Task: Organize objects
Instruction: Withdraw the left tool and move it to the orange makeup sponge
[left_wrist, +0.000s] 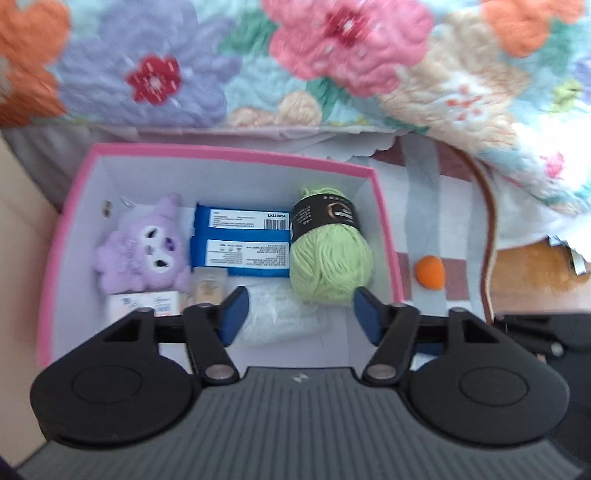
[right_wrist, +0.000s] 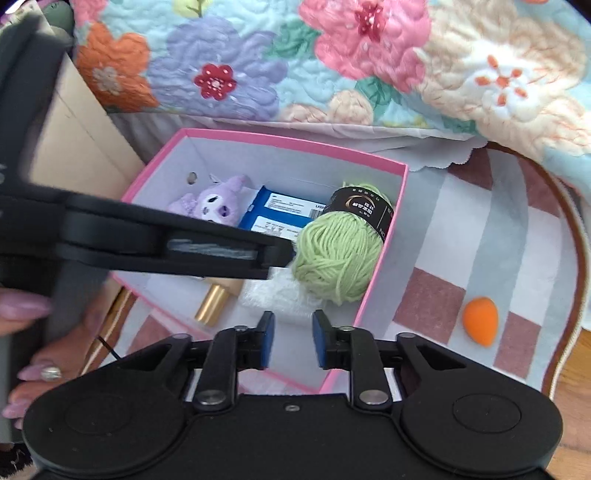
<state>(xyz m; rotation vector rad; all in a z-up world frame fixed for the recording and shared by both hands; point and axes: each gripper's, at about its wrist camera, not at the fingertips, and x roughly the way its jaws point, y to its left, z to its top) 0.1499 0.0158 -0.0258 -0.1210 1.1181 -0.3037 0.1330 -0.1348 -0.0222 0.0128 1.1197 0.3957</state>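
Observation:
A pink-rimmed white box (left_wrist: 229, 153) stands on a rug below a flowered quilt. Inside lie a purple plush (left_wrist: 142, 247), a blue pack (left_wrist: 240, 240), a green yarn ball (left_wrist: 328, 266), a white fluffy cloth (left_wrist: 280, 314) and a small bottle (left_wrist: 208, 282). My left gripper (left_wrist: 300, 317) hangs open over the cloth with nothing between its blue pads. My right gripper (right_wrist: 293, 334) hovers at the box's (right_wrist: 280, 142) near wall, jaws a little apart and empty. An orange sponge (right_wrist: 480, 319) lies on the rug to the right of the box.
The quilt (right_wrist: 332, 55) hangs over the far side. A cardboard panel (right_wrist: 85, 140) stands left of the box. A hand with a ring (right_wrist: 48, 369) holds the left tool, whose black finger (right_wrist: 147, 240) crosses over the box. Wooden floor (left_wrist: 532, 273) shows beyond the checked rug (right_wrist: 428, 299).

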